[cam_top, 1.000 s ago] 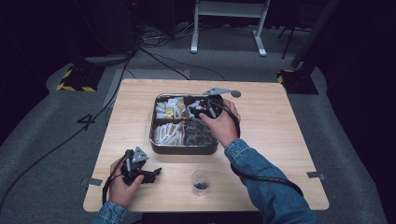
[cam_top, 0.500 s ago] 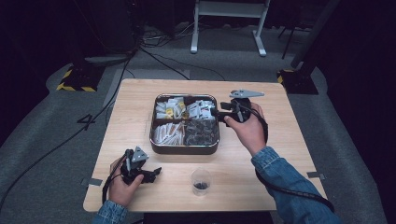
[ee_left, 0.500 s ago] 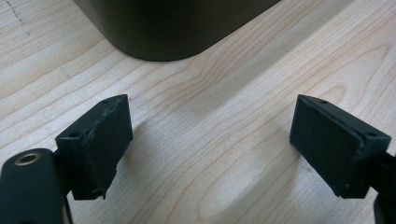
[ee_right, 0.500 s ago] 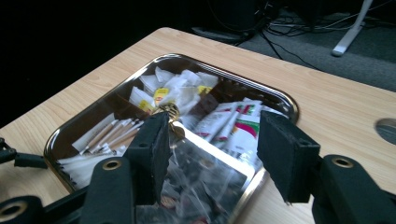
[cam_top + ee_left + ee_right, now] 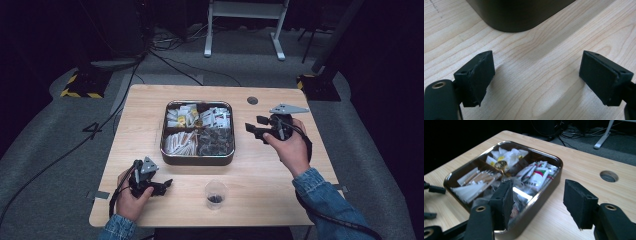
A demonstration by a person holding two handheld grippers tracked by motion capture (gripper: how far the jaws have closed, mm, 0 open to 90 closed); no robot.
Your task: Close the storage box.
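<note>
A dark metal tray point(image 5: 166, 150) with compartments of sachets, wrapped sticks and packets sits mid-table. My right gripper point(image 5: 254, 127) hovers just right of the tray, held in a hand and pointing left at it. Its jaws have just been opening and stand open with nothing between them point(image 5: 537, 202); the tray point(image 5: 554, 162) lies beyond them. My left gripper point(image 5: 165, 186) rests on the table near the front left, open and empty point(image 5: 536, 75), facing the tray's dark wall point(image 5: 519, 15). A small clear cup point(image 5: 216, 194) with something dark at its bottom stands near the front edge.
The wooden table point(image 5: 280, 175) has a round cable hole point(image 5: 252, 100) at the back right, behind the tray. Cables trail over the grey floor to the left and behind. A white stand point(image 5: 245, 30) is beyond the table.
My right gripper has drawn back from over the tray to the table space on its right, with its jaws wider apart. The left gripper has stayed put.
</note>
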